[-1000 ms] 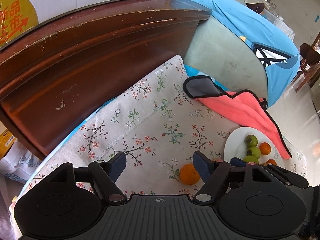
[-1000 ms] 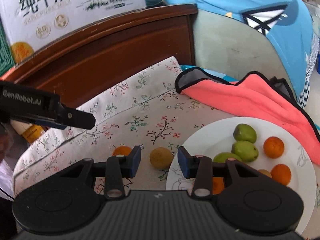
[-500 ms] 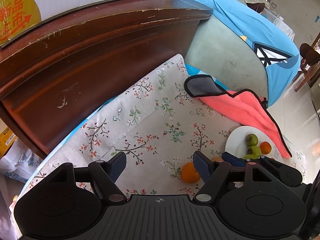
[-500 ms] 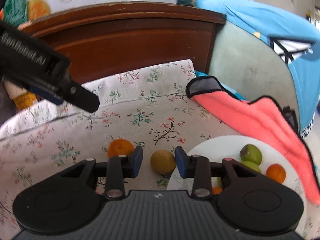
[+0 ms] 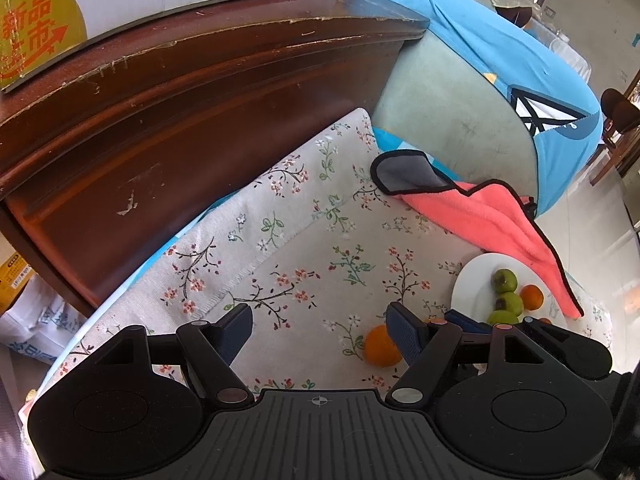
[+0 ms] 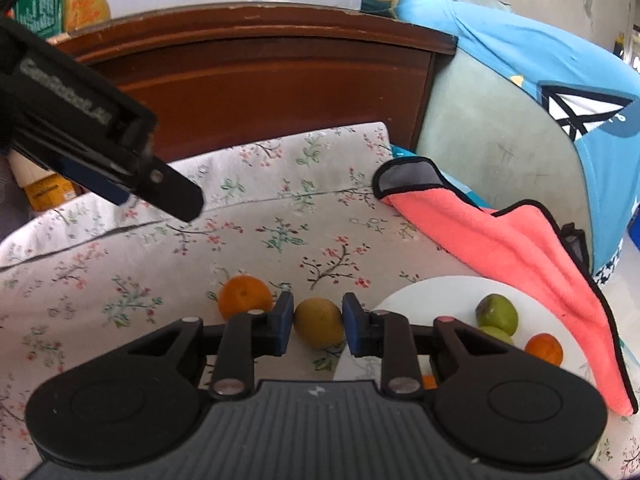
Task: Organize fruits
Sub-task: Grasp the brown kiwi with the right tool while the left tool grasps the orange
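Fruits sit on a surface draped in pale floral-print cloth (image 6: 280, 216), some on a round white plate (image 6: 424, 296) beneath a coral towel with black trim (image 6: 500, 248). The left tongs (image 5: 320, 330) hang wide, empty. The right tongs (image 6: 318, 324) have just been closing and clamp a yellow-brown round fruit (image 6: 319, 322) just beside the plate, a loose orange (image 6: 244, 296) nearby.

A scratched dark wooden headboard (image 5: 168, 120) stands at the far left. Daylight falls on the pale floor (image 5: 600, 216) far right, by a wooden chair (image 5: 618, 110).
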Available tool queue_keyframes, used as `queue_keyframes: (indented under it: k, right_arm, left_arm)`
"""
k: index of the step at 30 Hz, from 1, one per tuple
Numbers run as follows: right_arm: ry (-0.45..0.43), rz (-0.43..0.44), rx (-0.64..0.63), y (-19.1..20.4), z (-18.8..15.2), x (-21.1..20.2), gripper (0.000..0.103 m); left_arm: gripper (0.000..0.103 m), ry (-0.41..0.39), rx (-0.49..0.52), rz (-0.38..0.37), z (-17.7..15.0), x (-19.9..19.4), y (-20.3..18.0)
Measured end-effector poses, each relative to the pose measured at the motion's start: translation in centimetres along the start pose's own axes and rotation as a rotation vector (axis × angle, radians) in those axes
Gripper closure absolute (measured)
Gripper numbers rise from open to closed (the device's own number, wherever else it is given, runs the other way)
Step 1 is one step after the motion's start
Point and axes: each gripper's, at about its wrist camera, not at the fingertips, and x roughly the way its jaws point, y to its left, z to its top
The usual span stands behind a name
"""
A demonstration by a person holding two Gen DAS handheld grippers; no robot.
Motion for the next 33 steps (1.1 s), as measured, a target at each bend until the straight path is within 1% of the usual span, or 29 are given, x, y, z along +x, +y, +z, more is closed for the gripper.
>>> queue_keyframes:
  k: [2,4,8,11,14,18,20,28,29,31,33]
  right_arm:
    - [0.002,0.006,-0.007,0.2,0.1,-0.6,0.076]
    - [0.011,0.013,0.014,0.4,0.0,-1.4,0.076]
    - [0.053,0.069,0.104,1.0,-0.7,-3.0,0.076]
    - [0.082,0.106,0.186,1.5,-1.4,-4.0,0.076]
    - [0.104,0.117,0.247,2.1,-2.2,-4.8,0.076]
    - [0.135,0.09,0.234,2.7,-3.1,-4.6,0.076]
    - [0.127,0.089,0.257,2.6,-3.3,-4.5,0.076]
    - [0.153,0.112,0.289,2.3,-3.2,-4.2,0.072]
    - [0.156,0.114,0.29,2.3,-3.3,-4.3,0.072]
    - [0.159,0.12,0.296,2.3,-3.3,-4.3,0.07]
    - [0.164,0.125,0.297,2.3,-3.3,-4.3,0.069]
  left_arm:
    - [0.029,0.003,0.007,-0.006,0.0,0.1,-0.2]
    - [0.029,0.013,0.021,-0.01,-0.1,0.3,-0.5]
    - [0.029,0.049,0.062,-0.021,-0.8,1.3,-1.2]
    - [0.029,0.057,0.108,-0.017,-1.4,1.9,-1.8]
    - [0.029,0.063,0.15,-0.018,-2.0,2.7,-2.3]
    - [0.029,0.053,0.197,-0.014,-2.6,3.6,-2.9]
    - [0.029,0.043,0.226,-0.02,-2.8,3.8,-3.3]
    - [0.03,0.039,0.276,-0.059,-3.4,4.6,-4.4]
    - [0.032,0.04,0.279,-0.059,-3.5,4.7,-4.5]
    - [0.032,0.04,0.282,-0.051,-3.6,5.0,-4.6]
    - [0.037,0.034,0.289,-0.041,-3.8,5.3,-4.7]
